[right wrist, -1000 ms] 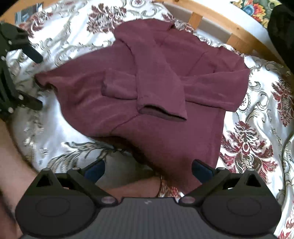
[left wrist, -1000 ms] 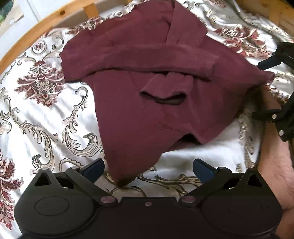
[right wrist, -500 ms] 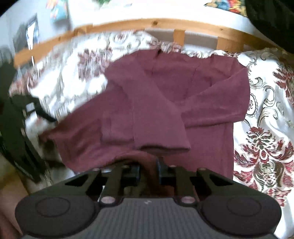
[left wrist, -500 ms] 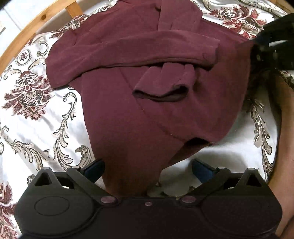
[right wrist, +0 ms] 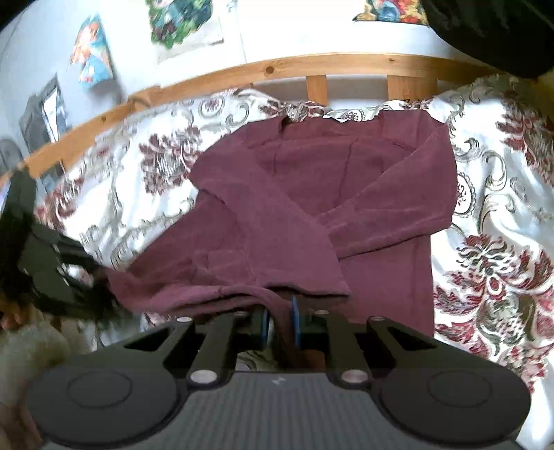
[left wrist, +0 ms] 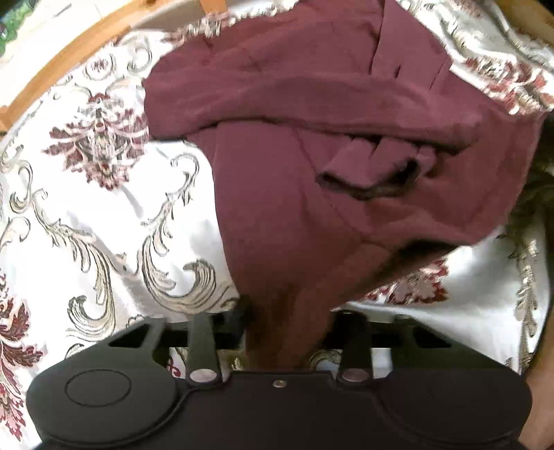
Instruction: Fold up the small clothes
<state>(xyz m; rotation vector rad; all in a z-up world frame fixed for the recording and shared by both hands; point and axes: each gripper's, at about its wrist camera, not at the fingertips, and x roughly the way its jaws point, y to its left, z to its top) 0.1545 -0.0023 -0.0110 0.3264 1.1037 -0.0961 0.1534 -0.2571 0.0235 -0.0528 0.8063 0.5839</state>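
Observation:
A maroon long-sleeved top [left wrist: 311, 145] lies on a patterned bedspread with both sleeves folded across its body. My left gripper [left wrist: 287, 332] is shut on the top's bottom hem at one corner, and the cloth bunches between its fingers. My right gripper [right wrist: 280, 325] is shut on the hem at the other bottom corner of the top [right wrist: 311, 194], its blue pads pinching the cloth and lifting the edge slightly. The left gripper also shows in the right wrist view [right wrist: 52, 270] at the left edge.
The white bedspread with red and gold floral scrolls [left wrist: 104, 221] covers the bed. A wooden bed rail [right wrist: 277, 69] runs along the far side by the wall. A dark object [right wrist: 491, 27] sits at the top right.
Both grippers went from open to shut on the hem of the top; the right closed first, then the left. The hem now rises off the bedspread.

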